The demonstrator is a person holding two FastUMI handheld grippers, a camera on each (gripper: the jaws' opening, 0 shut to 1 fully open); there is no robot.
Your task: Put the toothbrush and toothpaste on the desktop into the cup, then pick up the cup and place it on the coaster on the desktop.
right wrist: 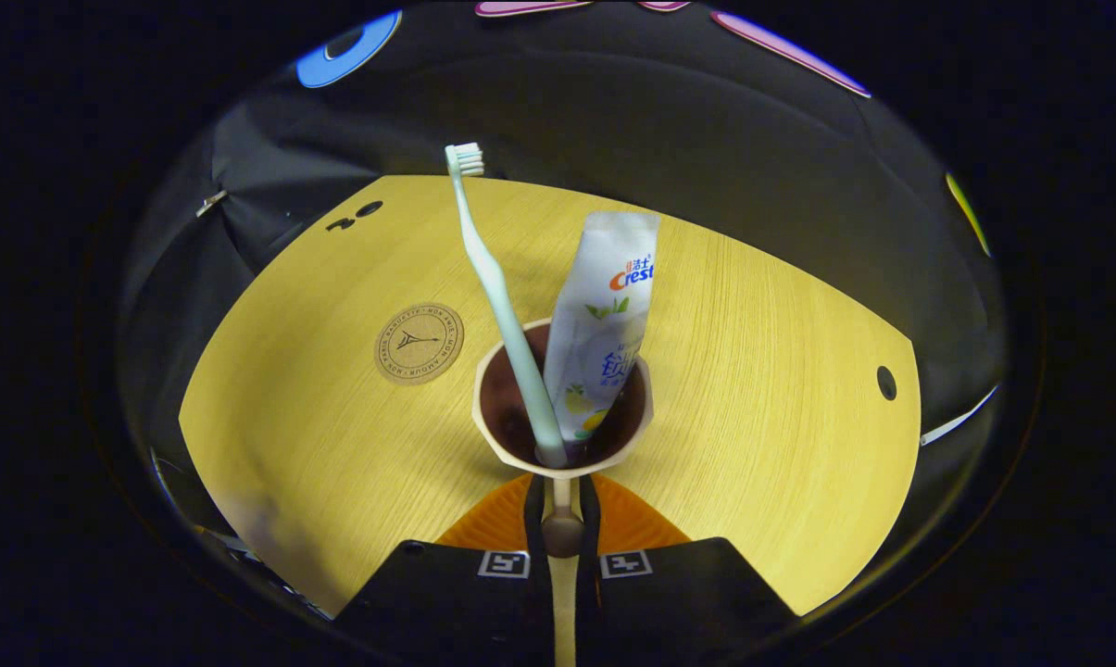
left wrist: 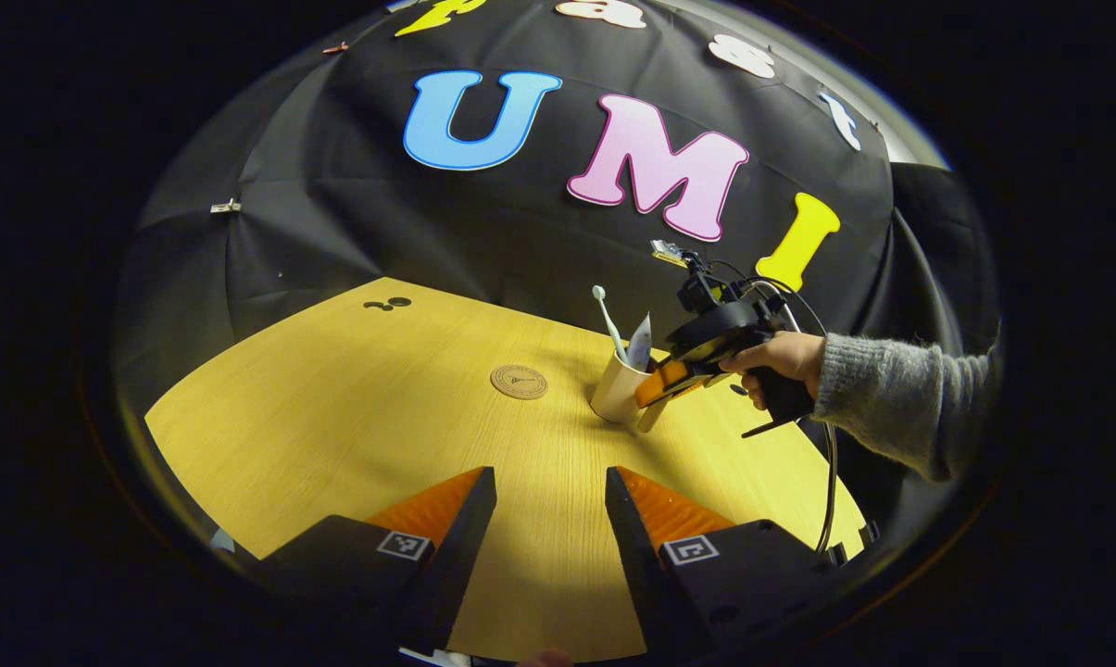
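Observation:
A beige cup [left wrist: 616,389] is on the yellow table [left wrist: 354,417], right of centre, leaning a little. A pale toothbrush [left wrist: 608,320] and a white toothpaste tube [left wrist: 640,341] stand in it. My right gripper [left wrist: 654,396], held by a hand [left wrist: 780,361], grips the cup from the right. In the right gripper view the cup [right wrist: 520,459] is just ahead, holding the toothbrush [right wrist: 497,278] and the tube [right wrist: 604,324], with the right gripper [right wrist: 562,505] shut on its handle. The round cork coaster [left wrist: 519,382] [right wrist: 419,343] lies left of the cup. My left gripper [left wrist: 550,474] hangs open over the near table.
A grey sleeve [left wrist: 891,389] and a cable [left wrist: 831,472] reach in from the right. Small dark marks [left wrist: 386,304] [right wrist: 354,216] lie at the table's far left corner, and a dark hole [right wrist: 886,382] is near its right edge. Black cloth walls the table in.

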